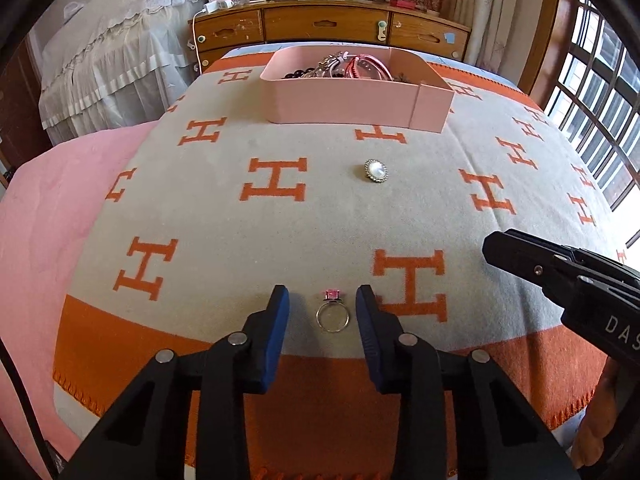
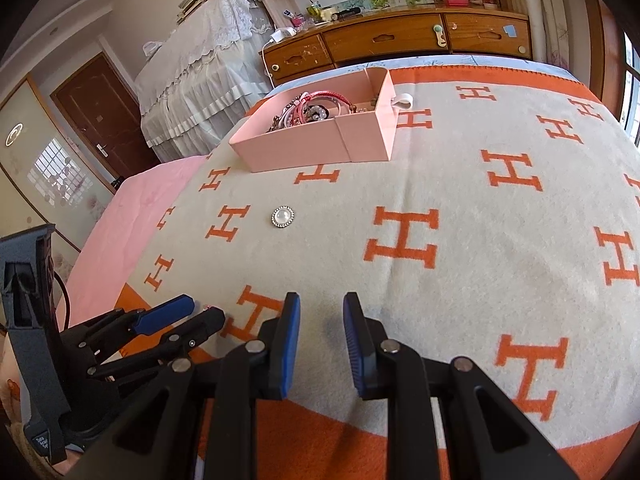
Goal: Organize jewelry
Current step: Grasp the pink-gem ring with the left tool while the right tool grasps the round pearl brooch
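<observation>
Straddling a pink-stoned ring (image 1: pixel 333 312) on the blanket (image 1: pixel 240 216), the left gripper (image 1: pixel 322 304) is holding its jaws open, untouching. Beyond, a pearl brooch (image 1: pixel 376 171) is lying before the pink jewelry box (image 1: pixel 344 100). From the right wrist, the right gripper (image 2: pixel 321 312) is hovering, jaws apart and empty.

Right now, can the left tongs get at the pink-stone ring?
Probably yes. The left tongs are open with the pink-stone ring lying flat between the fingers on the blanket, nothing in between. The right tongs are off to the side.

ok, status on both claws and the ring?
Left claw open, straddling pink-stone ring on blanket, not gripped. Right claw open, empty. Pearl brooch loose before pink box. Nothing blocking.
</observation>
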Demonstrator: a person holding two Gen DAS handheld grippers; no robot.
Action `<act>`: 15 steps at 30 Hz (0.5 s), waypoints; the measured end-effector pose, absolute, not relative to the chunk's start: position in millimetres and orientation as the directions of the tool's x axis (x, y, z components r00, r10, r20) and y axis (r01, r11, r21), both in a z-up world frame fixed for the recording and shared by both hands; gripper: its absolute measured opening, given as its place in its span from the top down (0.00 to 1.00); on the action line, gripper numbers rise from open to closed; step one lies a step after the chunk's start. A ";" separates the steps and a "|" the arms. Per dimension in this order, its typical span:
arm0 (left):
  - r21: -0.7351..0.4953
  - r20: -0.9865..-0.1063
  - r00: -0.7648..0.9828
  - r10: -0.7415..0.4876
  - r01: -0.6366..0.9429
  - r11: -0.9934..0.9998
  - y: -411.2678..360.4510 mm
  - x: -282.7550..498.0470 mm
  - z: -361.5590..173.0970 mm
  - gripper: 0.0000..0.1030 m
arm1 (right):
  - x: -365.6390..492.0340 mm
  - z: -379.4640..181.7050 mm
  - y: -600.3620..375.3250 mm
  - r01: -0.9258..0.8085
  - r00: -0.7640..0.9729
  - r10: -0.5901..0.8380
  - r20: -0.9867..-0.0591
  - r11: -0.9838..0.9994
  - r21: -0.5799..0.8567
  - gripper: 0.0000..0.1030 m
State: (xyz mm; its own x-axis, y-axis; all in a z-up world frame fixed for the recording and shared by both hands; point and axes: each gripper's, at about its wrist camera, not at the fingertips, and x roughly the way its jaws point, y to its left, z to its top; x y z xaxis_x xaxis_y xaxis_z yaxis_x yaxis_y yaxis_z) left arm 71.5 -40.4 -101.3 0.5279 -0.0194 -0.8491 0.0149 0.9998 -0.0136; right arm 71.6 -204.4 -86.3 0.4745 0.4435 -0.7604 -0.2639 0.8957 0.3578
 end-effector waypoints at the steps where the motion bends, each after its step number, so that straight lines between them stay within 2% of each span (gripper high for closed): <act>1: -0.016 -0.849 0.527 -0.024 0.021 1.000 -41.1 71.8 -101.1 0.74 | 72.2 -86.9 -204.5 -0.264 0.472 0.445 -0.761 0.895 0.360 0.78; 5: -0.044 -0.848 0.527 -0.052 0.028 0.999 -38.8 71.7 -100.1 0.86 | 73.7 -88.1 -203.9 -0.268 0.467 0.445 -0.764 0.895 0.358 0.78; 15: -0.106 -0.827 0.552 -0.106 0.032 0.994 -27.6 69.0 -94.8 0.87 | 77.6 -90.3 -194.8 -0.288 0.454 0.440 -0.774 0.895 0.340 0.78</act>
State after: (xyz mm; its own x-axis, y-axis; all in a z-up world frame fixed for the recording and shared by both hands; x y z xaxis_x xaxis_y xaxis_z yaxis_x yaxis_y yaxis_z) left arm 69.0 -27.6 -94.8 0.5517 -0.1060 -0.8272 0.0323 0.9939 -0.1058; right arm 77.6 -194.8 -90.3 0.4542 0.4404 -0.7745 -0.2878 0.8952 0.3403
